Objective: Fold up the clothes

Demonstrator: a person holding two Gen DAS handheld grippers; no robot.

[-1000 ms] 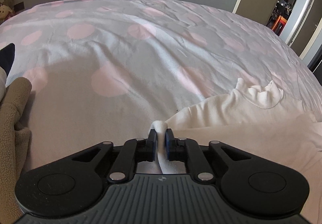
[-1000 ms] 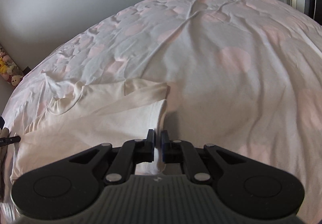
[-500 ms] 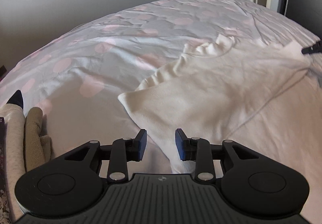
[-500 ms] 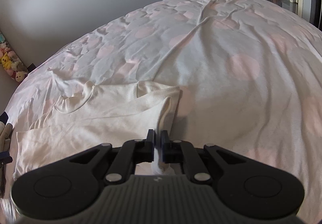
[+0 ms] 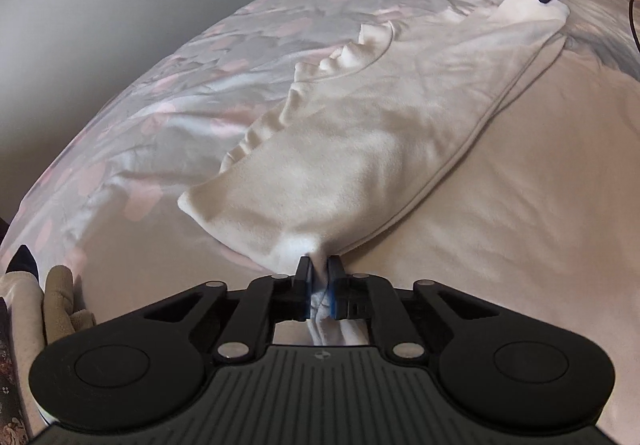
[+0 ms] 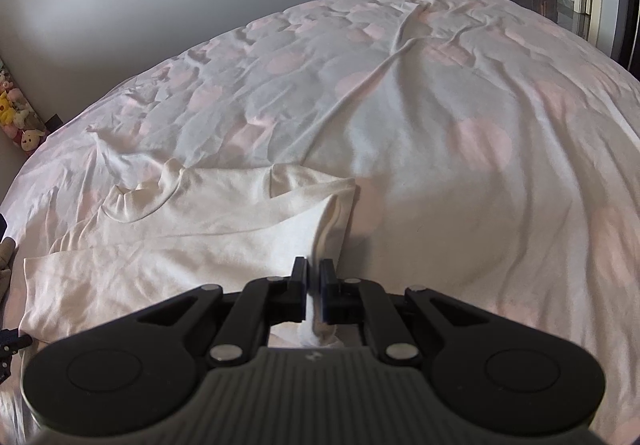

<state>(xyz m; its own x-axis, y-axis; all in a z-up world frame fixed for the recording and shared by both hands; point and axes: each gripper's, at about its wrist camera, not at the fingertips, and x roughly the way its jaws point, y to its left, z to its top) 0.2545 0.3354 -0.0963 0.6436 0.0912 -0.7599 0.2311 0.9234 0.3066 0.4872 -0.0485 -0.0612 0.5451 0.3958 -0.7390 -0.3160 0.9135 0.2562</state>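
Where bedspread [image 5: 168, 93] wrinkles, plush toys [image 6: 20, 117] beyond.

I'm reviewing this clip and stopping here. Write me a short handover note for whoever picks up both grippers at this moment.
Left gripper: jaws closing on a bunched bit of the white shirt at its near edge; cloth is between the pads.
Right gripper: shut on the shirt's folded end at the other side.
Shirt: lies on the spotted bedsheet, neckline away from the grippers, with a sleeve part folded in at the right gripper's end.
Other clothes sit at the bed's left edge, untouched.
Done: both ends gripped, one side folded in.
Left: probably carry the near edge over to fold the shirt, then smooth it.
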